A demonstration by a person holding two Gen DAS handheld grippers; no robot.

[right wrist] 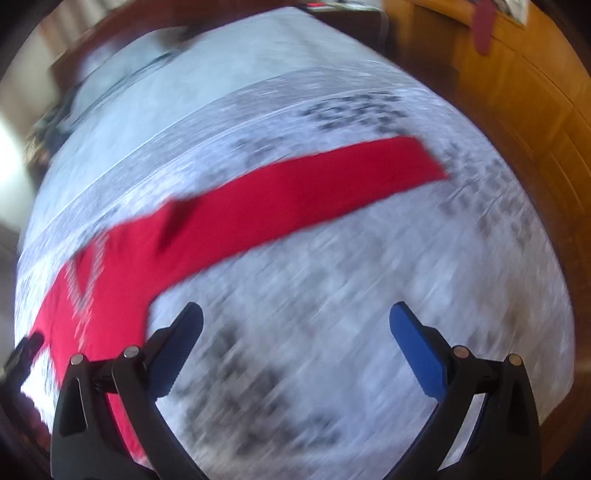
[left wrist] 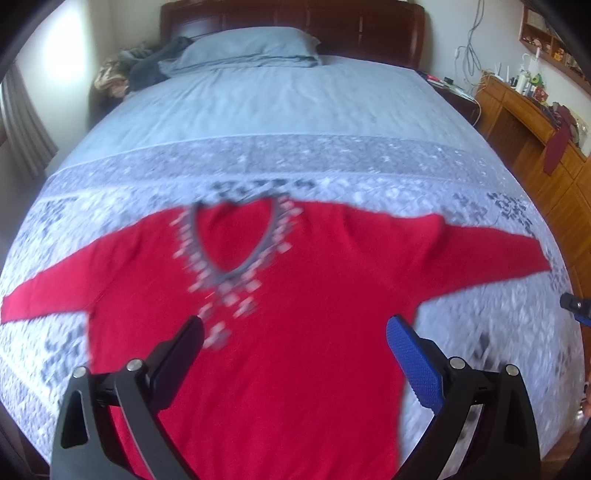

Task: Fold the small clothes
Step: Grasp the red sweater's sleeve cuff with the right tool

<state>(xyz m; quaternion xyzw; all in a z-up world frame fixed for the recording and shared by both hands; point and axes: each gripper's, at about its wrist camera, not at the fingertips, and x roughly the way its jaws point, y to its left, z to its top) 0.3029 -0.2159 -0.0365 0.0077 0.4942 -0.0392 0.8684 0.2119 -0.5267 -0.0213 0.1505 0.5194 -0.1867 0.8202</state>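
The left gripper (left wrist: 295,334) is hovering over the lower middle of the sweater (left wrist: 295,295), pointing toward the head of the bed, its jaws spread wide and holding nothing. One of its fingers (left wrist: 415,360) is showing a blue textured pad; the other is sitting dark against the red cloth. Whether the tips are touching the fabric is hard to tell from here.

The right gripper (right wrist: 295,321) is hanging off to the sweater's right side, over bare bedspread (right wrist: 332,332), its jaws likewise standing wide apart and empty. Its left finger is lying just beside the edge of the sweater's body, and the view from it is badly smeared. A bit of it (left wrist: 576,308) is also peeking in at the right edge of the left camera's view.

The sweater is lying flat and face up on the patterned bedspread (left wrist: 480,332), near the foot of the bed, both sleeves stretched out sideways. The right sleeve (right wrist: 314,192) is running out toward the wooden cabinet (right wrist: 517,92). Its neckline (left wrist: 232,240) is pointing toward the headboard, with pale beadwork trailing below it.

Farther up, a blue pillow (left wrist: 251,48) is resting against the dark headboard (left wrist: 295,14), with a heap of clothes (left wrist: 136,68) beside it. A cluttered wooden desk (left wrist: 528,107) is standing along the right wall.
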